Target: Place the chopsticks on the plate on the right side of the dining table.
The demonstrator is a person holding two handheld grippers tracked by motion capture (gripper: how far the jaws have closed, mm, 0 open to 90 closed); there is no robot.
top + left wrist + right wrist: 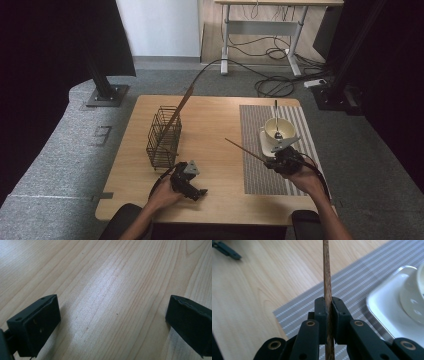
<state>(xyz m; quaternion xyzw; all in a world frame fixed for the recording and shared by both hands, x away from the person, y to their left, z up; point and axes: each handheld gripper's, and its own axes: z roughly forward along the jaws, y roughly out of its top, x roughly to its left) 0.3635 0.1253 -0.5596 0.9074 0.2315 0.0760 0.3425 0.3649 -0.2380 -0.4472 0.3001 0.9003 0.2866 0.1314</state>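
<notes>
The right gripper point(328, 305) is pinching a chopstick point(327, 270) over the striped mat point(255, 170), probably bound for the wire basket point(162, 137). The left gripper point(189, 181) is idling, jaws spread, above the bare table point(107, 277).

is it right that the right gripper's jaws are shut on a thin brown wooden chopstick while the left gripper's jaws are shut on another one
Not quite. The right gripper does clamp a thin brown wooden chopstick, but the left gripper view shows the left gripper with jaws wide apart over bare table, holding nothing.

left hand-held gripper point(112, 322) | jaws wide apart | over wooden table point(105, 277)
</notes>
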